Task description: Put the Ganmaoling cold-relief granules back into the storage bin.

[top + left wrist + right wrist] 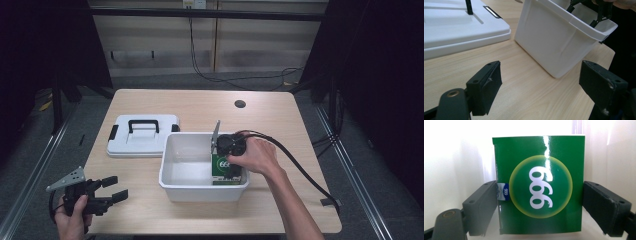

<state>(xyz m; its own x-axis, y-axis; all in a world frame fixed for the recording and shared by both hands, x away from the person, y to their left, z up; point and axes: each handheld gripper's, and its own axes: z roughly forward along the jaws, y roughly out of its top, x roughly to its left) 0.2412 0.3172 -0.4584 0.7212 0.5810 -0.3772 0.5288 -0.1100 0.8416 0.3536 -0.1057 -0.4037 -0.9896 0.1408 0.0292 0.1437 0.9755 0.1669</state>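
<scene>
The right gripper (231, 161) reaches down into the white tub (172, 179) near the front of the wooden table (280, 120). A green box (539, 185) printed with "999" in a yellow-rimmed circle lies squarely between its two black jaws. Both jaws sit against the box's side edges, the left one at a small blue and white tab; whether they press firmly cannot be told. In the high view, the box stands against the tub's right wall, partly covered by the right hand (257, 156).

The left gripper (107, 192) is held over the table's front left corner, well apart from the tub. Its jaws are spread wide with bare tabletop between them.

A white lid (142, 136) with a black handle lies flat just left of the tub.
</scene>
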